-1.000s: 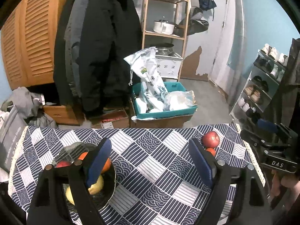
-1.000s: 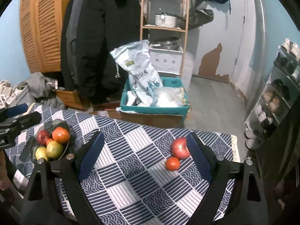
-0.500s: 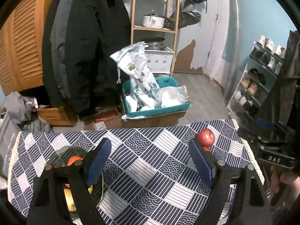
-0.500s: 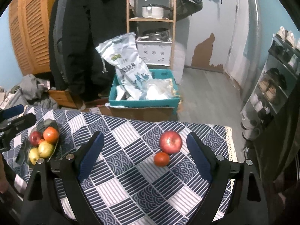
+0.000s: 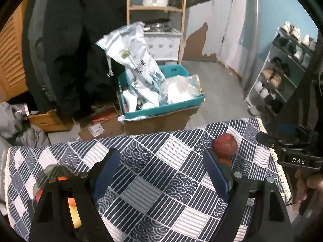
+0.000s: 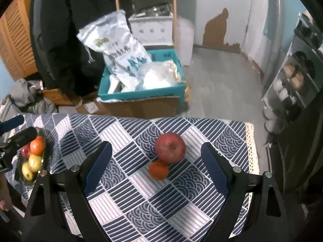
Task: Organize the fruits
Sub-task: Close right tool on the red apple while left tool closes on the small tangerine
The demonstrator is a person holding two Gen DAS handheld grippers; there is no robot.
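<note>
The right gripper was held with jaws wide apart over the table, nothing clamped; the red apple and the small orange fruit touching it were framed between the fingers, near the table's right end. Bare patterned cloth was left all round the pair, with the lace-trimmed right edge just beyond and the far edge close behind. The left gripper was likewise spread apart and empty over the middle of the cloth.

Only in the right wrist view was the dark fruit tray shown clearly, at the table's left end: a red apple, an orange fruit and two yellow-green fruits were held in it. In the left wrist view the tray was mostly hidden behind the left finger, and the small orange fruit was half hidden by the right finger. The other gripper's body, marked DAS, was seen only there, past the right edge.

Beyond the far edge, a teal crate with bags inside was seen on the floor.
</note>
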